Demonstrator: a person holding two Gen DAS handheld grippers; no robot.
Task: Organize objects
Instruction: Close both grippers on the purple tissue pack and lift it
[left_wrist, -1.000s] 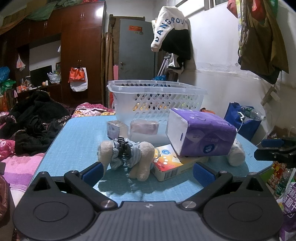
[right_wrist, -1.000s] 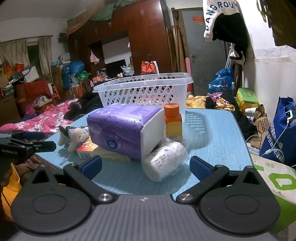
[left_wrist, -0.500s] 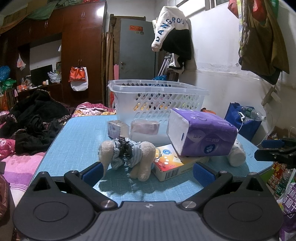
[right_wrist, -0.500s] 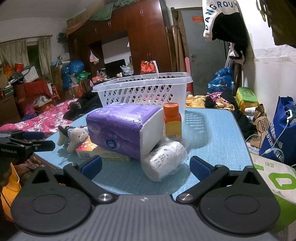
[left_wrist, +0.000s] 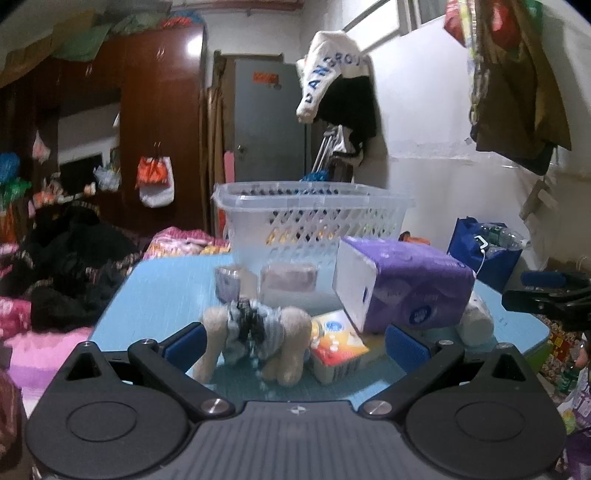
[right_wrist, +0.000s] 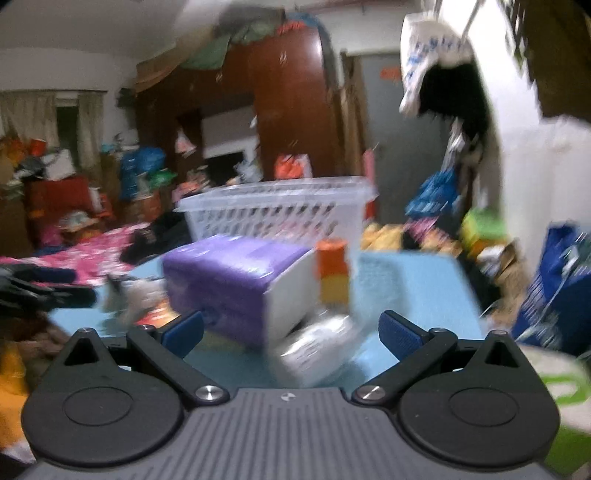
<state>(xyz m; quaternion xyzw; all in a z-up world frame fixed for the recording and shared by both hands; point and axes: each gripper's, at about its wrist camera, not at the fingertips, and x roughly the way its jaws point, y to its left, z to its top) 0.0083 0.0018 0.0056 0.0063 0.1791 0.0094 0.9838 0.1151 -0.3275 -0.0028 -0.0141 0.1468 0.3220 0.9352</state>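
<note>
A white plastic basket (left_wrist: 314, 218) stands at the back of the blue table (left_wrist: 162, 288). In front of it lie a purple tissue pack (left_wrist: 406, 291), a colourful box (left_wrist: 340, 343) under it, a plush toy (left_wrist: 255, 332) and two small packets (left_wrist: 288, 277). My left gripper (left_wrist: 293, 341) is open, its jaws either side of the plush toy and box. My right gripper (right_wrist: 291, 326) is open, close to the tissue pack (right_wrist: 240, 284) and a white wrapped roll (right_wrist: 317, 347). An orange-capped bottle (right_wrist: 332, 269) stands behind the pack. The right view is blurred.
A bed with dark clothes (left_wrist: 62, 273) lies left of the table. A blue bag (left_wrist: 484, 254) sits on the floor at the right. Clothes hang on the wall (left_wrist: 332, 88). A wardrobe (left_wrist: 159, 122) and a door stand behind the basket.
Both grippers have moved forward and closer to the objects. The right view has gone blurred with motion. Both stay open.
</note>
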